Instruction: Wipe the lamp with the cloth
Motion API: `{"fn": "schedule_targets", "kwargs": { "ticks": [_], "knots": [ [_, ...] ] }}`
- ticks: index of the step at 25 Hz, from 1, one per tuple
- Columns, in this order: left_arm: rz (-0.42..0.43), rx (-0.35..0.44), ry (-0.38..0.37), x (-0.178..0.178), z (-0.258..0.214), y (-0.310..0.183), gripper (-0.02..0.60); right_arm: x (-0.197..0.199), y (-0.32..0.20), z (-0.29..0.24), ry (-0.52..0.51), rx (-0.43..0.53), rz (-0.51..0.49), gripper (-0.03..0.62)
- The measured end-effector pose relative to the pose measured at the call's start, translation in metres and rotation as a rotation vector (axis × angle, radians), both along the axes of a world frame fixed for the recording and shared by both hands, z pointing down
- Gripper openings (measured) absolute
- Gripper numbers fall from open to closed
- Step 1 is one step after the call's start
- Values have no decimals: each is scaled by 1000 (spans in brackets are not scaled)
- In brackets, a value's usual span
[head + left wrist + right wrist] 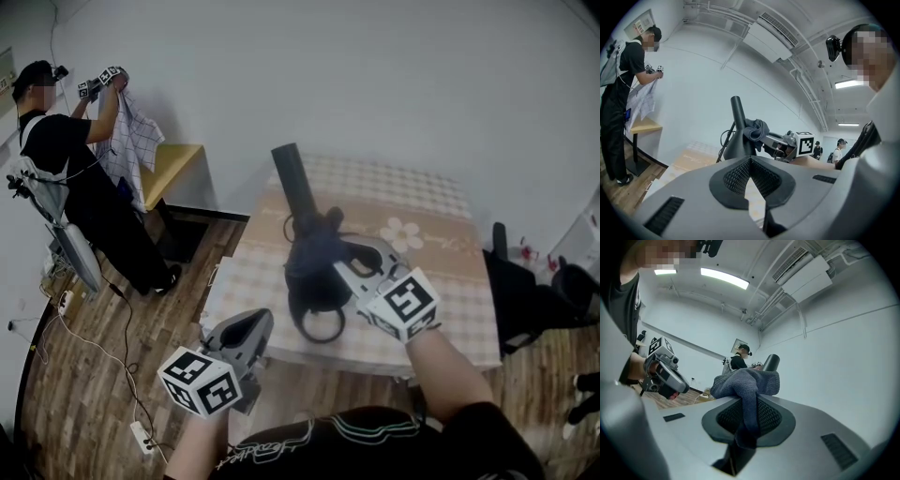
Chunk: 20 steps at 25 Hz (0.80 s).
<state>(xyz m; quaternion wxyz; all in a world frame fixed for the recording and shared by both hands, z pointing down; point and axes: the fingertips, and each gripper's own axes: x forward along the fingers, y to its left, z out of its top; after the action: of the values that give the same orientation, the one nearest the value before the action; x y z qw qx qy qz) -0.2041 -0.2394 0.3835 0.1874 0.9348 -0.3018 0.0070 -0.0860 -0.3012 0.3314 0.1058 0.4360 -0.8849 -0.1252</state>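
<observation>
A black lamp (292, 183) with a tube head and a ring base stands on the checked tablecloth of the table (441, 309). My right gripper (336, 264) is shut on a dark grey-blue cloth (312, 255), which is pressed against the lamp's stem. In the right gripper view the cloth (740, 383) bunches out of the jaws, with the lamp's tube (769, 363) just beyond it. My left gripper (265, 321) hangs by the table's front left edge, shut and holding nothing. From the left gripper view the lamp (738, 136) and the cloth (756, 127) show ahead.
Another person (75, 169) stands at the far left and holds a checked fabric (127, 141) by a yellow side table (173, 159). Cables and a power strip (141, 433) lie on the wood floor. Dark things (534, 291) sit right of the table. A wall is behind it.
</observation>
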Motion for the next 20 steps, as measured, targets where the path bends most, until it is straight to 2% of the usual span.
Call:
{"fn": "schedule_targets", "kwargs": {
  "ticks": [9,20],
  "knots": [
    [-27,-25,-29,16,13,44,0,16,32,44,-32,-85,-23,57],
    [-75,-57,-46,14,29,87,0,17,63,83,-36,-149,-44,57]
  ]
}}
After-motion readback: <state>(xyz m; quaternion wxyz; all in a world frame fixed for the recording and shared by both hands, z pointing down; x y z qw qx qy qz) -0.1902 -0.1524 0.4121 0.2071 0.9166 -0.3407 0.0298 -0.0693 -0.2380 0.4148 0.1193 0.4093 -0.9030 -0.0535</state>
